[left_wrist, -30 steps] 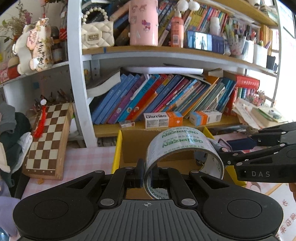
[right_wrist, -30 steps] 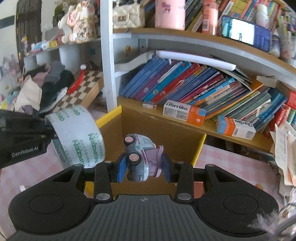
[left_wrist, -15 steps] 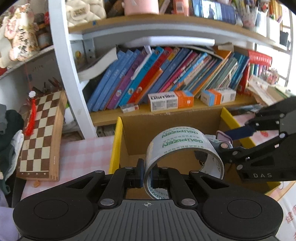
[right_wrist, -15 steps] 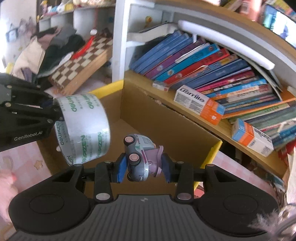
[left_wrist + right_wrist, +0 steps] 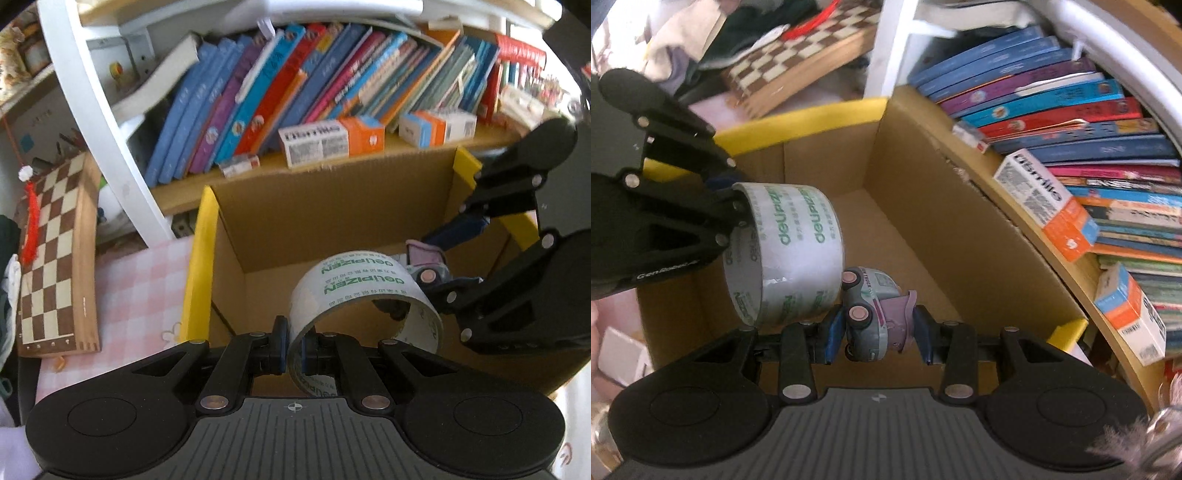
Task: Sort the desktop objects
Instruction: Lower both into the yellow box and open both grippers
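My left gripper (image 5: 293, 341) is shut on the rim of a clear tape roll (image 5: 360, 282) with green print and holds it inside the open cardboard box (image 5: 325, 206), above its floor. The roll (image 5: 790, 251) and the left gripper (image 5: 733, 208) also show in the right wrist view. My right gripper (image 5: 875, 330) is shut on a grey and purple toy car (image 5: 873, 317) and holds it inside the same box (image 5: 945, 221), right beside the roll. In the left wrist view the right gripper (image 5: 430, 266) and the car (image 5: 424, 258) sit behind the roll.
The box has yellow flaps (image 5: 197, 266) and stands on a pink checked cloth (image 5: 144, 291). A shelf of books (image 5: 295, 92) with toothpaste boxes (image 5: 328, 138) is right behind it. A chessboard (image 5: 55, 251) leans at the left, with clothes beside it.
Both grippers have moved forward and down into the box with their objects. The tape roll and the toy car are now closer together.
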Demonstrator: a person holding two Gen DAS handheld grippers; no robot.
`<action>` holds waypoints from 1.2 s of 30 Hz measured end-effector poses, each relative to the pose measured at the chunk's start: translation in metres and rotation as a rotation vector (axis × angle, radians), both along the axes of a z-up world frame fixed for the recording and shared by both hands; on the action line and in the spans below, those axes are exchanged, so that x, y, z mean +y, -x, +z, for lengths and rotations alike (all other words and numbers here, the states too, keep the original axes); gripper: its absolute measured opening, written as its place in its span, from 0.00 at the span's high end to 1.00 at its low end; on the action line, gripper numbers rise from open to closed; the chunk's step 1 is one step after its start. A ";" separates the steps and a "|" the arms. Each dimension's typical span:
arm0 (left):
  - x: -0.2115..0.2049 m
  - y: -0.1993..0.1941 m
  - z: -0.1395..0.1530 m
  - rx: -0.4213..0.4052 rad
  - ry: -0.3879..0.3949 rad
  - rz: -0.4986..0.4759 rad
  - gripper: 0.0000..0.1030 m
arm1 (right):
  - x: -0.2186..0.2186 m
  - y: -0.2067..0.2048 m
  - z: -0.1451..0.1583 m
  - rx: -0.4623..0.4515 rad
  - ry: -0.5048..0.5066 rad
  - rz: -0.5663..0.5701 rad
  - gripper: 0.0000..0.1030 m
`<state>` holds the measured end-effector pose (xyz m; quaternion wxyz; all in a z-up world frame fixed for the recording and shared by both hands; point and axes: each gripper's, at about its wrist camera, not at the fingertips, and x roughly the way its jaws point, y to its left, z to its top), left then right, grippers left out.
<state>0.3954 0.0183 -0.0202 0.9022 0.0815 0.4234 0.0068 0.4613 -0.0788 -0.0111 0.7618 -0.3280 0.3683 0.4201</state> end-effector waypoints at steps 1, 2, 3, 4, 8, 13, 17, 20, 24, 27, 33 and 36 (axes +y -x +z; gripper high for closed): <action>0.000 -0.002 -0.002 0.011 -0.005 0.000 0.94 | 0.002 -0.002 -0.003 0.006 0.018 0.010 0.64; 0.000 -0.003 -0.004 0.021 -0.009 0.000 0.94 | 0.005 -0.003 -0.006 0.014 0.039 0.019 0.64; 0.000 -0.004 -0.006 0.031 -0.013 -0.001 0.94 | 0.007 -0.003 -0.009 0.020 0.058 0.027 0.64; 0.000 -0.005 -0.007 0.041 -0.015 -0.001 0.94 | 0.008 -0.003 -0.011 0.027 0.070 0.036 0.64; -0.001 -0.008 -0.010 0.066 -0.013 -0.012 0.93 | 0.009 -0.005 -0.019 0.064 0.089 0.043 0.64; -0.003 -0.013 -0.016 0.102 -0.014 -0.018 0.93 | 0.008 -0.007 -0.020 0.086 0.072 0.035 0.64; -0.004 -0.015 -0.018 0.115 -0.016 -0.016 0.93 | 0.007 -0.008 -0.021 0.099 0.056 0.017 0.64; -0.005 -0.016 -0.020 0.121 -0.021 -0.015 0.92 | 0.006 -0.010 -0.021 0.115 0.051 0.011 0.64; -0.003 -0.016 -0.020 0.124 -0.016 -0.010 0.89 | 0.007 -0.010 -0.021 0.123 0.051 0.012 0.63; -0.002 -0.016 -0.021 0.128 -0.012 -0.009 0.88 | 0.008 -0.010 -0.022 0.128 0.054 0.018 0.63; -0.005 -0.014 -0.022 0.142 -0.017 -0.021 0.78 | 0.007 -0.009 -0.021 0.117 0.039 0.020 0.57; -0.009 -0.010 -0.018 0.124 -0.029 -0.028 0.67 | 0.004 -0.009 -0.018 0.112 0.022 0.015 0.45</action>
